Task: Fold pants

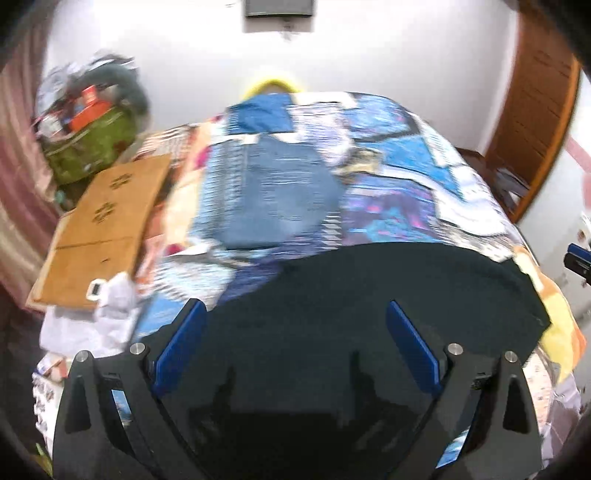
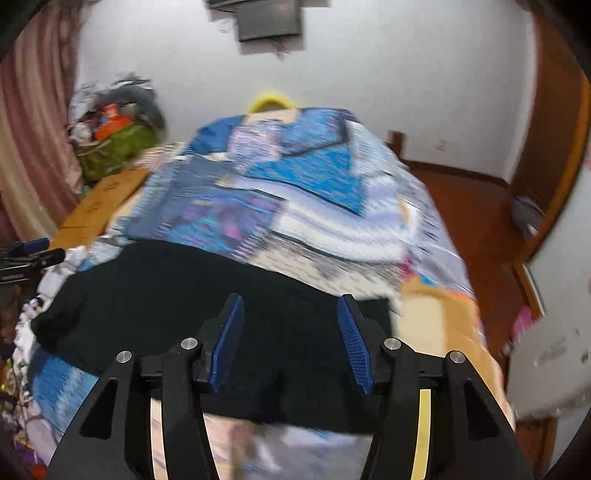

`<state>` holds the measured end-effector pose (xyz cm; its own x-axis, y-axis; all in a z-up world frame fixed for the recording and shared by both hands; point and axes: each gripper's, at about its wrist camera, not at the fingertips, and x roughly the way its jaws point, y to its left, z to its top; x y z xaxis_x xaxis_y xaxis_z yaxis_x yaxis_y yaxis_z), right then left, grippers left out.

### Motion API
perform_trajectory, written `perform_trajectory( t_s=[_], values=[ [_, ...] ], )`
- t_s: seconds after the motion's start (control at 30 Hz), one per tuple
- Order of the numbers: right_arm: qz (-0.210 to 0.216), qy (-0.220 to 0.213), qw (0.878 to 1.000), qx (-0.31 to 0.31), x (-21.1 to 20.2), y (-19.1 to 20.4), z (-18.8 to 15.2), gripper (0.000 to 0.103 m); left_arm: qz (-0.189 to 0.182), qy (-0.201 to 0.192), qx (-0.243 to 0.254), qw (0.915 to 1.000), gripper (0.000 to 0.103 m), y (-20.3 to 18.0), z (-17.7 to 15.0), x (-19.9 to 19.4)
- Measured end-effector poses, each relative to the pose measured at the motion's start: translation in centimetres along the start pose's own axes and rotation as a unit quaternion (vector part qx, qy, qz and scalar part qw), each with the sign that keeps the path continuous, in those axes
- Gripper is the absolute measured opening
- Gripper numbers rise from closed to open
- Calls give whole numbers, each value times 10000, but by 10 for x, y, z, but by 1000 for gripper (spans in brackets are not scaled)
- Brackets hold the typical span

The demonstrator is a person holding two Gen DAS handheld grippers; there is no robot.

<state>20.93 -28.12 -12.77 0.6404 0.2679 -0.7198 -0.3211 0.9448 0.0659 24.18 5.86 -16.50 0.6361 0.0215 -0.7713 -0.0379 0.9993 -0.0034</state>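
The black pants [image 1: 369,295] lie in a flat dark block across the near end of a bed, on a patterned blue, white and purple bedspread [image 1: 406,177] that runs away toward the far wall; in the right wrist view the pants [image 2: 166,288] reach from the near left side of the bed to about its middle, with a bare strip of bedspread [image 2: 332,221] beyond them. The left gripper [image 1: 295,310] hangs over the pants with its blue fingers [image 1: 184,339] spread wide apart and nothing pinched between them. The right gripper [image 2: 291,306] also hovers above the dark cloth, its ribbed blue fingers [image 2: 351,332] parted and not pressing on the fabric. Both views are smeared with motion blur, so fine folds in the pants cannot be made out. On the left side of the bed lies a flat brown cardboard sheet [image 1: 99,225], with crumpled white cloth [image 1: 110,295] just near of it. Farther left, against a pinkish curtain [image 1: 18,166], stands a green bag [image 1: 92,147] heaped with clutter. A yellow object [image 1: 273,85] peeks over the far end of the bed, a dark panel [image 1: 280,7] hangs on the white wall, and a wooden door [image 1: 535,110] stands at the far right.
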Motion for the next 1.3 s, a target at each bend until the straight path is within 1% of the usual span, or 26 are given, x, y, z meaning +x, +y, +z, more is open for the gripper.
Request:
perform_trajectory(
  t_s=[0.1, 0.27, 0.3, 0.43, 0.53, 0.57, 0.73, 0.87, 1.0, 1.03, 1.07, 1.1, 1.13, 1.17, 1.2, 1.27, 1.3],
  values=[
    [196, 109, 9994, -250, 22, 35, 14, 50, 228, 124, -301, 9992, 98, 49, -7, 5],
    [649, 383, 9947, -701, 64, 95, 34, 50, 539, 430, -633, 9956, 98, 114, -25, 25],
    [726, 431, 9934, -770, 70, 105, 37, 50, 563, 512, -703, 9946, 98, 124, -28, 29],
    [1069, 556, 9867, -1094, 96, 146, 54, 50, 443, 905, -1127, 9885, 98, 167, -47, 56],
    [1184, 723, 9810, -1354, 123, 172, 64, 50, 458, 1164, -1327, 9832, 98, 185, -61, 76],
    [1229, 836, 9780, -1461, 136, 181, 68, 50, 435, 1257, -1378, 9815, 98, 188, -65, 83],
    [1378, 1464, 9622, -1837, 192, 214, 75, 50, 162, 1683, -1575, 9729, 98, 197, -81, 114],
    [1539, 1908, 9484, -2009, 229, 233, 73, 50, -187, 1817, -1767, 9672, 102, 202, -85, 128],
    [1582, 2347, 9379, -2005, 263, 245, 64, 50, -798, 1924, -2026, 9568, 101, 209, -88, 138],
    [1605, 2369, 9374, -1984, 267, 246, 63, 46, -915, 1931, -2059, 9550, 96, 210, -89, 140],
    [1608, 2334, 9385, -1971, 270, 246, 62, 39, -999, 1897, -2039, 9552, 89, 209, -90, 139],
    [1578, 2323, 9397, -1951, 272, 247, 61, 22, -1056, 1835, -1959, 9575, 84, 206, -89, 136],
    [1622, 2348, 9385, -1943, 272, 247, 60, 16, -1098, 1754, -1854, 9606, 69, 203, -87, 133],
    [1622, 2292, 9392, -1977, 271, 248, 60, 14, -1166, 1643, -1801, 9628, 55, 201, -86, 129],
    [1614, 2215, 9398, -2041, 267, 250, 59, 11, -1184, 1612, -1797, 9632, 53, 198, -84, 127],
    [1535, 2093, 9414, -2153, 262, 252, 59, 9, -994, 1603, -1675, 9677, 48, 194, -81, 127],
    [1472, 2019, 9429, -2203, 260, 253, 59, 8, -863, 1566, -1530, 9719, 47, 191, -78, 126]
  ],
)
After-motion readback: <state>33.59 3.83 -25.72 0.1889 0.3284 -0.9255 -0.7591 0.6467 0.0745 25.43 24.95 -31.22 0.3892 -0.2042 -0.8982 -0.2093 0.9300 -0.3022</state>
